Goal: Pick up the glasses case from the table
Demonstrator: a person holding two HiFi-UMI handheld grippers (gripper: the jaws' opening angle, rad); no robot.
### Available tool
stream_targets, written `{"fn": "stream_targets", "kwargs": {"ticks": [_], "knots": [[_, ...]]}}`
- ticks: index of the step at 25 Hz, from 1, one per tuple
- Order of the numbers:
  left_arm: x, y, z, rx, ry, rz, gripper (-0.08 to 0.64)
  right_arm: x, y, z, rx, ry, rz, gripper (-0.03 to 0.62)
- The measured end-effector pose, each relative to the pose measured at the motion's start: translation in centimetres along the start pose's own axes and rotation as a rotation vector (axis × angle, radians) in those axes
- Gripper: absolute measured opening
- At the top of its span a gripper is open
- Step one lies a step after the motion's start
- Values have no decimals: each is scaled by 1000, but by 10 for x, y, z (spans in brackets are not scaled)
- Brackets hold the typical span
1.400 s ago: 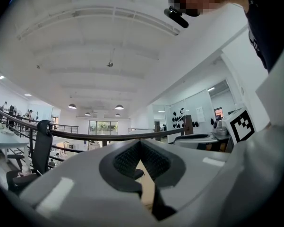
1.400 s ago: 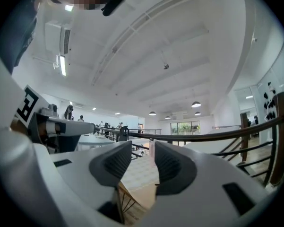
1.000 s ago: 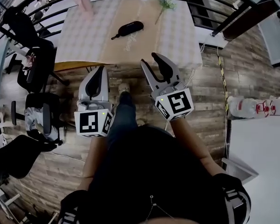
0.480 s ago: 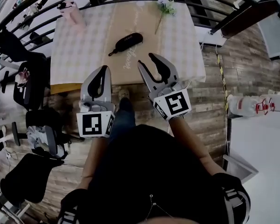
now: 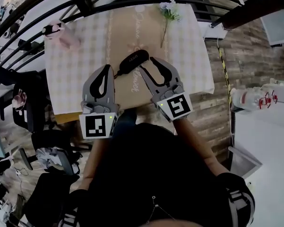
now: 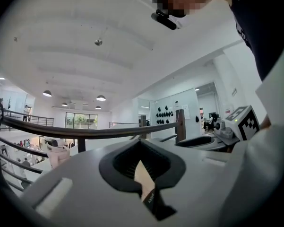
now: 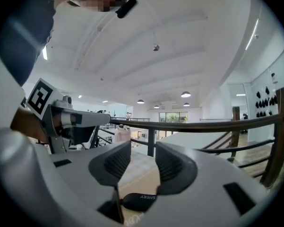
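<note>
Head view, claws: my left claw (image 5: pixel 105 69) is pressed together, empty and idle. My right claw (image 5: pixel 150 63) is spread to take the glasses case (image 5: pixel 133 61).
Head view, case: it lies on the counter (image 5: pixel 80 79), just off my right claw's tips.
Left claw view: jaws meet, with a railing (image 6: pixel 85 132) beyond.
Right claw view: the case sits low in the gap, unpinched.
Room: checked cloth, flower (image 5: pixel 167 12), pink bottle (image 5: pixel 61 34), wood floor (image 5: pixel 227 103).

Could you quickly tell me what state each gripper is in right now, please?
Left gripper: closed, holding nothing.
Right gripper: open, holding nothing; the glasses case lies ungripped close to its jaws.
</note>
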State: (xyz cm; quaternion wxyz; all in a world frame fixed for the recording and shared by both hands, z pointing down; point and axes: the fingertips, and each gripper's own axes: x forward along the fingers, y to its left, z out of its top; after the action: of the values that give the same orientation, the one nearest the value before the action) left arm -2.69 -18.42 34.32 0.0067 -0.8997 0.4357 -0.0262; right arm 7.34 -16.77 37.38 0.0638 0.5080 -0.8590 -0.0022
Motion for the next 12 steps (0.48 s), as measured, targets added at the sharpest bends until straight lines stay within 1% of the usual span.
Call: {"fn": "stream_targets", "kwargs": {"ticks": [5,10,12], "knots": [[39,25,-12,-22,27,-42,12,38,-17,-14,20,41,-13,127],[65,48,-26,-37,22,-63,12,70,-27,-35,44,98,-7,127],[72,57,-28,-54,10,-65,12,78,-29,-41,52,119,-3,127]]}}
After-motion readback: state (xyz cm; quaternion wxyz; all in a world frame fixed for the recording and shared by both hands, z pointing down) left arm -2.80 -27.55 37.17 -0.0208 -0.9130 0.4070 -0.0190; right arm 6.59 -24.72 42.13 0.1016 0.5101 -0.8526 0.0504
